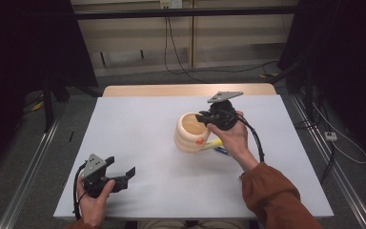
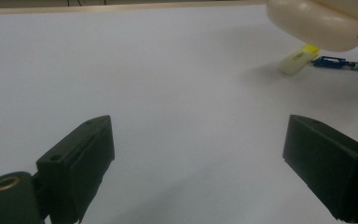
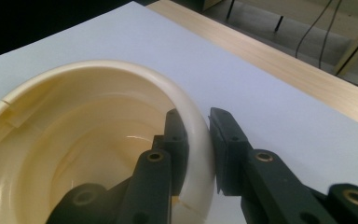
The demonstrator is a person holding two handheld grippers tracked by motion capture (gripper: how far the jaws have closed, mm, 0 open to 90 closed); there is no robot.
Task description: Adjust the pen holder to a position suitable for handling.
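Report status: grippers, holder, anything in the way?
Right gripper shut on cream holder rim. Left gripper open, nothing between the jaws, near table edge. Yellow marker and blue pen beside holder.

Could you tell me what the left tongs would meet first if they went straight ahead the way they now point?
Probably nothing: the left tongs stand open over the bare white table. The ridged cream plastic pot and yellow-capped marker lie off to the side, though depth is uncertain.
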